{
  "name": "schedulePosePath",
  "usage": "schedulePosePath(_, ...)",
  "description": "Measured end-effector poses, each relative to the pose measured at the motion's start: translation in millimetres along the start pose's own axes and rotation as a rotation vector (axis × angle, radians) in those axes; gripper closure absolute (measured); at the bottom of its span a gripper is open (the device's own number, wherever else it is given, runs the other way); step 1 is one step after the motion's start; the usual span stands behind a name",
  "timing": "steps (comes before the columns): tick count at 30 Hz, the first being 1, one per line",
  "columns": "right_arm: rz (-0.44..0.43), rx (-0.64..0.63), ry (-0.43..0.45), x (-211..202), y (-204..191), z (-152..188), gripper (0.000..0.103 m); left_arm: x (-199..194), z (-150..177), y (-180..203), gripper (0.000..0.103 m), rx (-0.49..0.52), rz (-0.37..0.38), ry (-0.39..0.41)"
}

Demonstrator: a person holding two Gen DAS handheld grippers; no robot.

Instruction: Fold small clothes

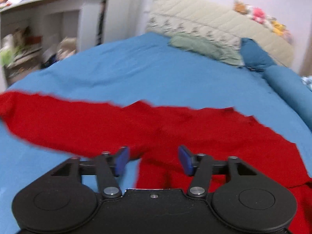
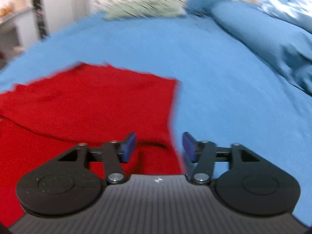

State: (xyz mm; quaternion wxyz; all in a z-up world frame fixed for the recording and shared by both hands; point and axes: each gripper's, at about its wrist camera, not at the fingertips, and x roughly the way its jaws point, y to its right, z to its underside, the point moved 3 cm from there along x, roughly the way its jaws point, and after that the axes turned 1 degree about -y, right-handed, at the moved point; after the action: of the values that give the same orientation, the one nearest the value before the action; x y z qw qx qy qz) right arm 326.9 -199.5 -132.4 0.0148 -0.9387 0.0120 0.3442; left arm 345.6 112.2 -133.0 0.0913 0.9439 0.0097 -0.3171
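Note:
A red garment point(image 1: 159, 130) lies spread on the blue bedsheet point(image 1: 156, 74), with a long sleeve reaching to the left. My left gripper point(image 1: 154, 159) is open and empty, hovering over the garment's near left part where the sleeve joins the body. In the right wrist view the same red garment point(image 2: 87, 105) fills the left half. My right gripper point(image 2: 159, 146) is open and empty, straddling the garment's right side edge, left finger over red cloth, right finger over the sheet point(image 2: 214, 78). Both views are motion-blurred.
A green quilted pillow point(image 1: 202, 48) and blue pillows point(image 1: 257, 56) lie at the head of the bed. A rolled blue duvet point(image 2: 273, 37) runs along the right. White shelves point(image 1: 39, 29) with clutter stand at the left.

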Motion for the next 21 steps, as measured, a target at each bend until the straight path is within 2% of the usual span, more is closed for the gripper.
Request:
schedulePosePath(3, -0.032, 0.029, 0.006, 23.7, -14.2, -5.9, 0.028, 21.0, -6.9, 29.1, 0.041, 0.043, 0.033, 0.002)
schedulePosePath(6, -0.010, 0.117, -0.020, 47.9, -6.0, 3.1, 0.028, 48.6, -4.1, 48.7, 0.041, 0.058, 0.016, -0.018)
schedulePosePath(8, 0.041, 0.167, -0.032, 54.9, 6.7, 16.2, 0.031, 62.0, 3.2, 52.6, 0.041, 0.065, 0.012, -0.052)
schedulePosePath(11, 0.027, 0.139, -0.012, 48.4, 10.9, 25.5, 0.031, 69.8, 12.4, 47.8, 0.041, 0.064, 0.018, -0.078)
schedulePosePath(16, -0.017, 0.128, 0.043, 49.1, -3.3, -12.3, 0.025, 68.5, 15.3, 44.4, 0.041, 0.069, 0.024, -0.065)
schedulePosePath(21, 0.025, 0.245, 0.035, 112.8, 7.4, -50.7, 0.024, 71.2, 14.5, 46.8, 0.041, 0.075, 0.016, -0.078)
